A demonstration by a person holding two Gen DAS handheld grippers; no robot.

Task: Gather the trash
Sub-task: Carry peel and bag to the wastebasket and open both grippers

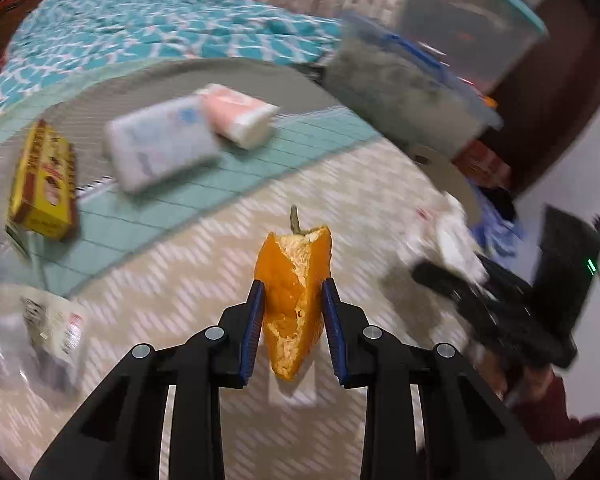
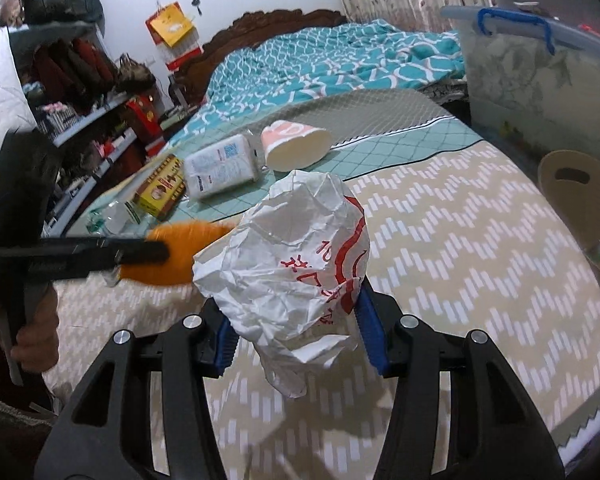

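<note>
My left gripper [image 1: 293,292] is shut on an orange peel [image 1: 296,300] with a green stem, held above the patterned mat. It also shows in the right wrist view [image 2: 156,254] at the left, with the peel [image 2: 180,252] blurred. My right gripper [image 2: 296,316] is shut on a crumpled white paper wrapper [image 2: 284,264] with red print, held above the mat. In the left wrist view the right gripper [image 1: 452,280] and its wrapper [image 1: 448,236] appear blurred at the right.
On the teal mat lie a yellow box [image 2: 160,190], a white packet [image 2: 220,168], a pink-and-white paper cup [image 2: 296,144] and a clear bottle [image 2: 112,216]. A clear storage bin [image 2: 540,72] stands at the right, a beige stool [image 2: 580,200] below it. A bed [image 2: 320,56] lies behind.
</note>
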